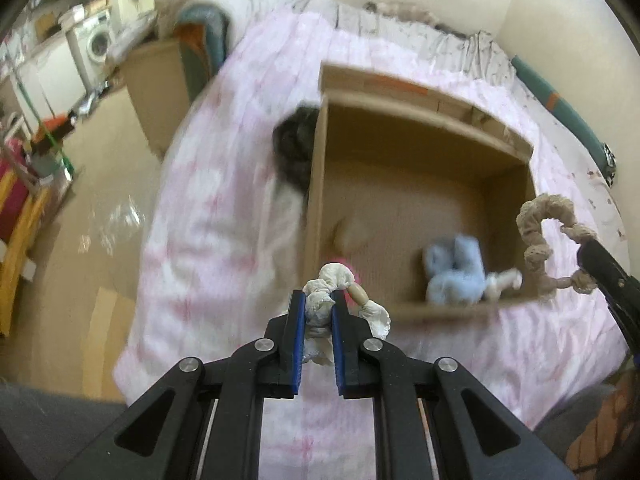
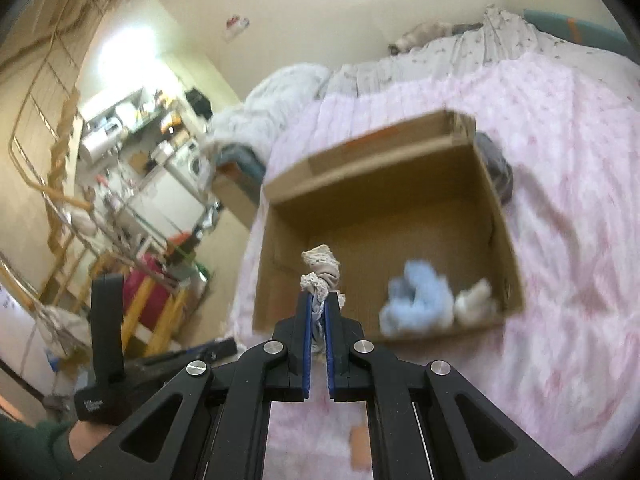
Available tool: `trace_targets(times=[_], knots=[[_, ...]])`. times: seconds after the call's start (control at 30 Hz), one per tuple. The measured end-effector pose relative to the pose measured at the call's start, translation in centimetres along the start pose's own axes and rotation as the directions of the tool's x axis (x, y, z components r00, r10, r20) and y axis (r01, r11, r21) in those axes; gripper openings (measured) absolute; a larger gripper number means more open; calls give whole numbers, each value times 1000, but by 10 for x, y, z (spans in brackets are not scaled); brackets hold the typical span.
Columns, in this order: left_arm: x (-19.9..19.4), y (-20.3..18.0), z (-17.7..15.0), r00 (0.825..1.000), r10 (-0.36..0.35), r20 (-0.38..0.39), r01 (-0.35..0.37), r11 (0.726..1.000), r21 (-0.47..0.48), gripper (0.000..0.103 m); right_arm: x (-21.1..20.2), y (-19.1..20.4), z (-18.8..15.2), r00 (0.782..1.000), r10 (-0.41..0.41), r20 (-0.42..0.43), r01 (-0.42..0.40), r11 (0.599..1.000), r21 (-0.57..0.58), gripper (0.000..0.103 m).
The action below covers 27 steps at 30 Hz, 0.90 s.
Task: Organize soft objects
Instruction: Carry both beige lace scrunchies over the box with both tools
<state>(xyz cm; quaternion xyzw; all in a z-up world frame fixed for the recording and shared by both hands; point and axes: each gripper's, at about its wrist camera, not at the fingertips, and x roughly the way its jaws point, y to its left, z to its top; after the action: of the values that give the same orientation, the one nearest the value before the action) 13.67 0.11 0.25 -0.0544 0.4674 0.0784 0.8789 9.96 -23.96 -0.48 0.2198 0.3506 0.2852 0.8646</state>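
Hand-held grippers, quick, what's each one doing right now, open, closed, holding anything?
Left hand-held gripper: closed on a white lace scrunchie.
Right hand-held gripper: closed on a beige lace scrunchie.

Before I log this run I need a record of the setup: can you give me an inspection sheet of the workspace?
Surface: pink-and-white patterned bedspread, rumpled.
Job's things: open brown cardboard box on the bed; fluffy light-blue soft item and smaller cream fluffy item inside.
Clutter: dark furry item against the box's outer wall.
Grippers: left gripper shut on white ruffled scrunchie; right gripper shut on beige lace-trimmed scrunchie.
Cables: nothing seen.
Surroundings: white washing machine, cluttered shelves, wooden floor.
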Motion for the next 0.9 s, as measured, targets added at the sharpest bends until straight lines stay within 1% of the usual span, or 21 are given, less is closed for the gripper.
trace_targets(times=[0.1,0.2,0.33,0.43,0.5,0.57,0.63,0.73,0.9], knots=[[-5,-14,23,999,0,48,-1,1000,25,11,6,-10,23,1000,-9,25,9,1000,0,7],[-3,-25,43,997,-9,79,5,999,45,11,13,-22,41,999,7,35,-9,999,34,7],[10,-38,62,996,-2,89,-3,998,55,11,24,-27,56,999,-12,46,12,1000,2,7],[26,-52,70,997,9,80,-16,996,88,11,37,-37,51,999,-21,28,21,1000,14,7],[35,-58,70,997,16,70,-24,994,106,11,48,-43,44,999,-35,-4,35,999,18,7],[45,-65,70,997,34,65,-42,991,124,11,58,-46,39,998,-56,-37,57,998,7,7],[52,-69,69,997,54,60,-62,989,133,11,66,-49,36,997,-55,-50,56,998,11,7],[64,-70,69,996,78,47,-83,988,131,12,75,-52,33,995,-70,-74,71,997,4,7],[76,-68,68,995,95,29,-98,987,128,12,81,-57,32,991,-96,-93,98,995,22,7]])
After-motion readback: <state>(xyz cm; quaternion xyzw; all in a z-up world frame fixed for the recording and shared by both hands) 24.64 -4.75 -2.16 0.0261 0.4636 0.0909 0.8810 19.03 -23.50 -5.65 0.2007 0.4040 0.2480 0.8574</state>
